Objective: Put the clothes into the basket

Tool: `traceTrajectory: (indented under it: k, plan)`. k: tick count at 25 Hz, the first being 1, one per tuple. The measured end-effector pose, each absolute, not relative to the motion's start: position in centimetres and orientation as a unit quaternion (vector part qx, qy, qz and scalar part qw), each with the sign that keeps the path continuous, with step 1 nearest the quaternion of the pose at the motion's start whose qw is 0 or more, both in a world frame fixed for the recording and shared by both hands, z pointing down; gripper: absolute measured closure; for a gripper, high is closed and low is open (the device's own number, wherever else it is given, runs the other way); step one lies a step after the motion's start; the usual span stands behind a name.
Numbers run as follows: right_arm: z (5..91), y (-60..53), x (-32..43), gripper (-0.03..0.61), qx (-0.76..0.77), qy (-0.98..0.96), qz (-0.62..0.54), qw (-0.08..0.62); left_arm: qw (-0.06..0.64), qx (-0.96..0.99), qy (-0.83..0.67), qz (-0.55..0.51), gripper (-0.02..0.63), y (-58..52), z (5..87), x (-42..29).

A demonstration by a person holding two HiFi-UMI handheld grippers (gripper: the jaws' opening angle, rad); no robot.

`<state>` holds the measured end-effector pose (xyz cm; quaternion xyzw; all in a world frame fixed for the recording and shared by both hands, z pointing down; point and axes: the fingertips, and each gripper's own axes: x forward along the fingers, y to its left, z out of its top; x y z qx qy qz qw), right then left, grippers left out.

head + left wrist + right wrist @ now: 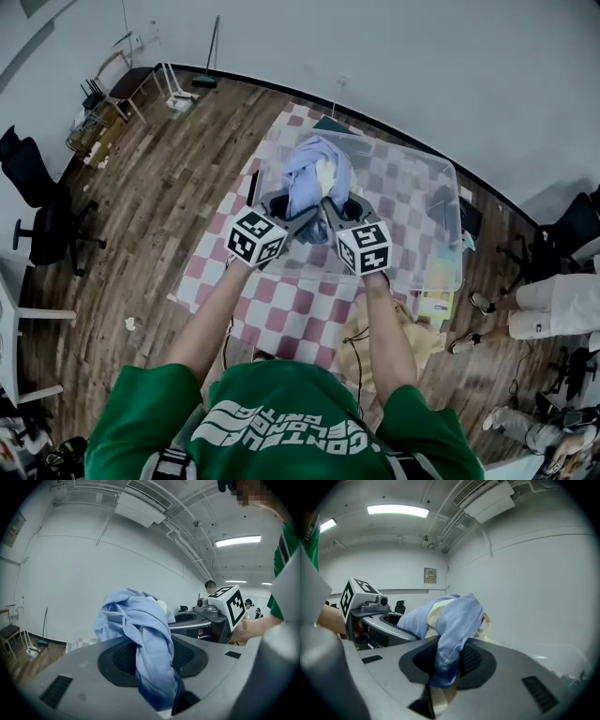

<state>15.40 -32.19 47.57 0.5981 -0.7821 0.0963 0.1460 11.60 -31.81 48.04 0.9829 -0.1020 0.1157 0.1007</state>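
Observation:
A light blue garment [314,178] with a cream piece bunched into it hangs in the air between both grippers, over the clear plastic basket [441,202]. My left gripper [281,208] is shut on its left side; the blue cloth [147,644] is pinched between its jaws. On the right side my right gripper [339,211] is shut on the same bundle [450,634], blue and cream cloth squeezed between its pads. Each gripper's marker cube shows in the other's view: the right gripper's cube [232,605] and the left gripper's cube [356,595].
The basket stands on a red-and-white checked cloth [281,309] laid on the wood floor. A beige garment [422,342] lies at the cloth's right edge. Office chairs [42,202] stand left; seated people's legs [530,309] are at the right.

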Motion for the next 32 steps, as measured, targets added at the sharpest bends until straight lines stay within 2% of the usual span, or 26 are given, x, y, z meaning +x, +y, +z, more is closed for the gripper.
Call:
traceTrajectory:
  k: [15, 24, 32]
  plan:
    - [61.1, -35.5, 20.1, 0.495, 0.549, -0.778, 0.233, 0.198, 0.173, 0.947, -0.098, 0.251, 0.439, -34.9, 60.1, 16.6]
    - [68.1, -35.2, 20.0, 0.495, 0.506, -0.773, 0.29, 0.25, 0.2, 0.918, -0.09, 0.33, 0.439, -34.7, 66.2, 16.7]
    - [71.7, -34.6, 19.5, 0.494, 0.488, -0.765, 0.308, 0.287, 0.218, 0.904, -0.093, 0.357, 0.439, -34.1, 68.9, 16.3]
